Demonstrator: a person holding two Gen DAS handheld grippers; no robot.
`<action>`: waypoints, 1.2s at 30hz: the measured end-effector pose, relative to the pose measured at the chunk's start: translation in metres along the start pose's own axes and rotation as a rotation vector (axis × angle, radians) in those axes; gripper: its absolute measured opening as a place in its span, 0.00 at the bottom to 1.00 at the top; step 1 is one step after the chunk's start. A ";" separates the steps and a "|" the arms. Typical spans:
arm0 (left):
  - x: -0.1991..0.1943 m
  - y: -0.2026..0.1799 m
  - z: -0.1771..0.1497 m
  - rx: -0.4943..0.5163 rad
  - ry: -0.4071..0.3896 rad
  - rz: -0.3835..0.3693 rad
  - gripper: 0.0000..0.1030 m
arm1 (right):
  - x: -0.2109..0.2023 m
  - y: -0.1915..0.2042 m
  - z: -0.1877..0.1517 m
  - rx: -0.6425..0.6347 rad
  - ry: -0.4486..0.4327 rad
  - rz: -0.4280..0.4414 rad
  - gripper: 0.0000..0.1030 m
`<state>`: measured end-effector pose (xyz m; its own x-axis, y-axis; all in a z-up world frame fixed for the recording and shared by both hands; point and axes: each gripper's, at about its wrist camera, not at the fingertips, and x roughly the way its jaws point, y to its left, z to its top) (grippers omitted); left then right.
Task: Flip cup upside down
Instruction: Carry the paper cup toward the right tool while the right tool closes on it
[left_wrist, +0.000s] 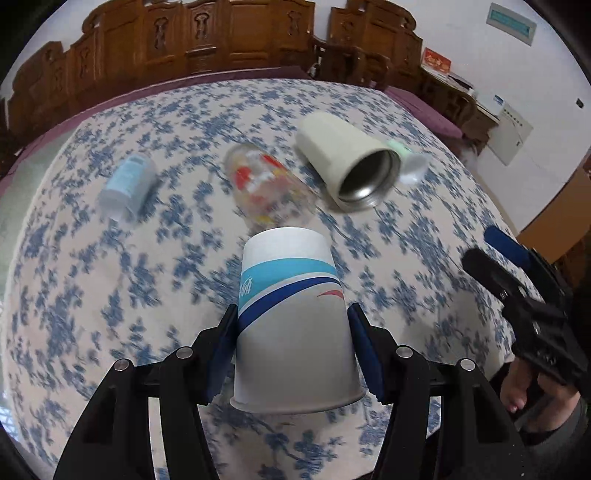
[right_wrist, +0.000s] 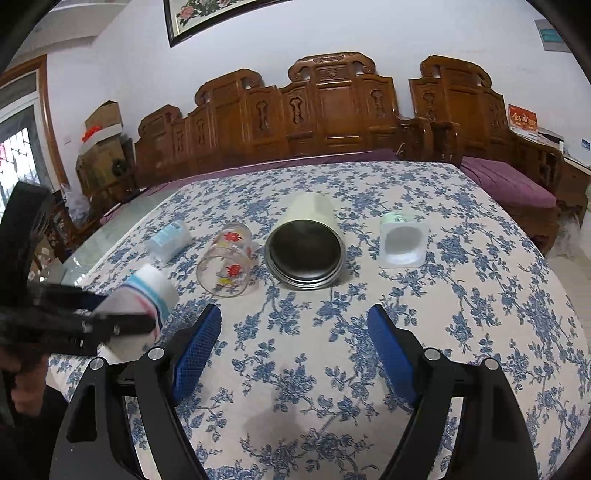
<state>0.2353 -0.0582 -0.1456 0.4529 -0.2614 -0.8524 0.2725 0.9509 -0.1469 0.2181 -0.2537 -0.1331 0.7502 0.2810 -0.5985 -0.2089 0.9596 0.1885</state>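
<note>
My left gripper (left_wrist: 293, 343) is shut on a white paper cup (left_wrist: 291, 321) with blue stripes. The cup is held above the table with its rim toward the camera and its closed base pointing away. The same cup shows at the left of the right wrist view (right_wrist: 144, 299), tilted, between the left gripper's black fingers. My right gripper (right_wrist: 295, 343) is open and empty above the floral tablecloth (right_wrist: 461, 295). It also shows at the right edge of the left wrist view (left_wrist: 498, 254).
Lying on their sides on the table are a cream steel-lined tumbler (right_wrist: 306, 243), a clear glass with red print (right_wrist: 225, 262), a small pale blue cup (right_wrist: 170, 236) and a white plastic cup (right_wrist: 402, 240). Carved wooden benches (right_wrist: 321, 110) stand behind the table.
</note>
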 end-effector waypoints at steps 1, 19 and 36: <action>0.003 -0.004 -0.002 0.005 0.002 0.000 0.55 | 0.001 0.000 0.000 0.000 0.002 0.000 0.81; -0.008 -0.008 -0.013 0.008 -0.081 0.024 0.71 | 0.014 0.002 -0.002 -0.008 0.052 -0.014 0.81; -0.093 0.056 -0.041 -0.077 -0.393 0.241 0.92 | 0.025 0.069 0.013 0.022 0.179 0.117 0.81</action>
<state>0.1735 0.0262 -0.0955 0.7867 -0.0602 -0.6144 0.0627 0.9979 -0.0175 0.2307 -0.1802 -0.1252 0.5978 0.3905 -0.7001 -0.2726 0.9203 0.2806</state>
